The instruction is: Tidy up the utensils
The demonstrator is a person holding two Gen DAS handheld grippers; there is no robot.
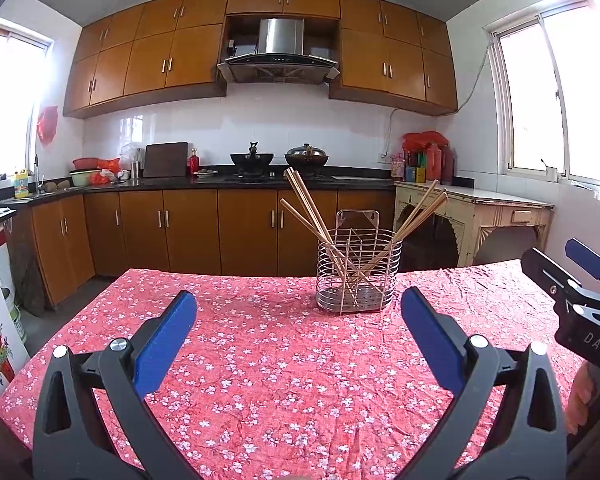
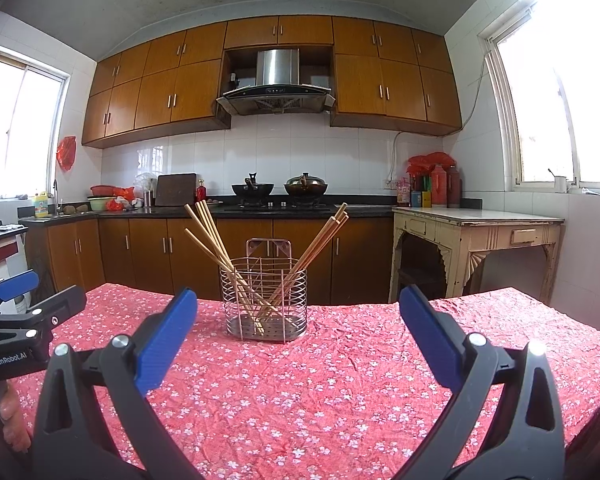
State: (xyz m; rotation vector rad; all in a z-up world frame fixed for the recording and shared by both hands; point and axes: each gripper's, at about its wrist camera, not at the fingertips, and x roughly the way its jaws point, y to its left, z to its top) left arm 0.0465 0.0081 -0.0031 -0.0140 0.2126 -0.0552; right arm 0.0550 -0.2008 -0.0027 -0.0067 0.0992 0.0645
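Blue-padded fingers of the left hand-held gripper [image 1: 299, 307] stand spread wide over the cloth with nothing between them, and the right hand-held gripper [image 2: 298, 307] hovers in the same way, jaws apart and empty, just to the right of its partner. Both point across the desk [image 1: 260, 380], which is covered by a rumpled red cloth printed with small white blossoms. Farther along it, toward the far edge and well apart from either set of fingers, stands the silver wire utensil basket [image 2: 263, 306], upright, with a divider through its middle and a perforated base. Pale wooden chopsticks [image 2: 210, 236] lean out of it in two loose fans, one bunch tilting left and one tilting right, their lower ends crossing near the bottom. No stray utensil lies on the visible cloth, so the sorting looks either largely finished or about to turn to the basket itself; from these views I cannot tell which. If work remains, it is likely tidying the splayed sticks into one compartment, which would call for reaching forward over the cloth, closing on a bunch near its upper ends, and lifting straight up so the light basket does not tip or slide.
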